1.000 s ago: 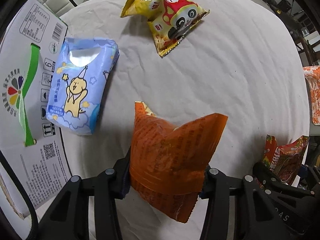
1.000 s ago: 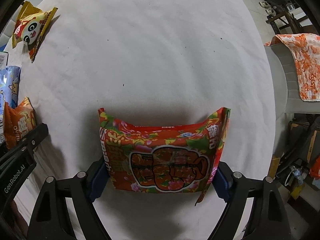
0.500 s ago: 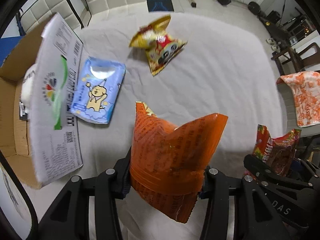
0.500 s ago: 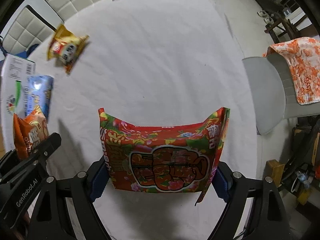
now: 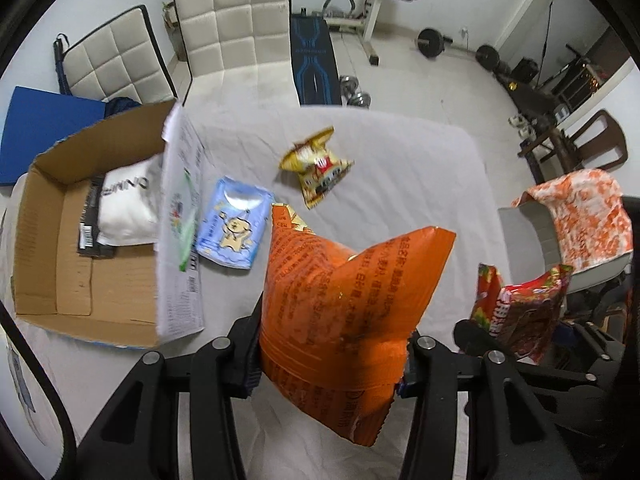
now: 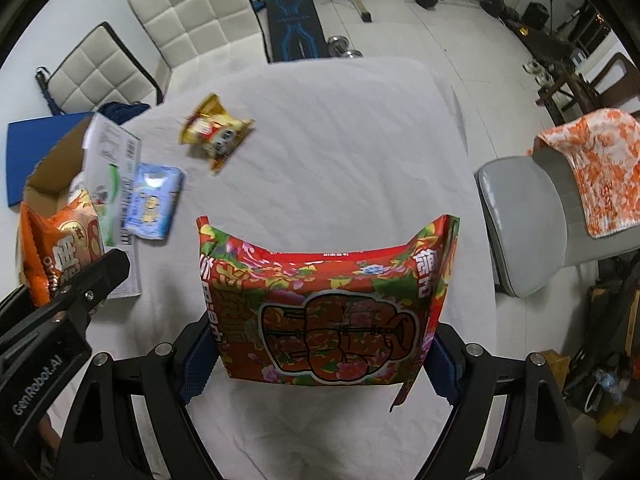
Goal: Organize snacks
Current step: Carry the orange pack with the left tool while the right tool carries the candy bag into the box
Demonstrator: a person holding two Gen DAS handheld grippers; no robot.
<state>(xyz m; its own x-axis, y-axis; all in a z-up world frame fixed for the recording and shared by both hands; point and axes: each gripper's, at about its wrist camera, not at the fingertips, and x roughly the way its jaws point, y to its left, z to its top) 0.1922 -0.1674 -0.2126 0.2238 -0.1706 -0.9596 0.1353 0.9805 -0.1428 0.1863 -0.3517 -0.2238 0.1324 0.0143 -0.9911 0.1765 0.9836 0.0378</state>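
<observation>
Snacks are partly gathered: my left hand-held gripper (image 5: pixel 330 354) clamps a puffy orange foil snack bag (image 5: pixel 340 312), my right hand-held gripper (image 6: pixel 316 360) a glossy red flowered snack packet (image 6: pixel 324 308), both lifted above the white-clothed tabletop (image 6: pixel 360 160). Left to do, I judge: these two, plus the pale blue cartoon pouch (image 5: pixel 234 228) and crinkled yellow packet (image 5: pixel 316 170) lying toward twelve o'clock. An open brown cardboard box (image 5: pixel 60 248) at nine o'clock holds a white pack (image 5: pixel 128 204).

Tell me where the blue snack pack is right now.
In the left wrist view the blue snack pack lies flat on the white tablecloth, left of centre, against the cardboard box flap.
</observation>
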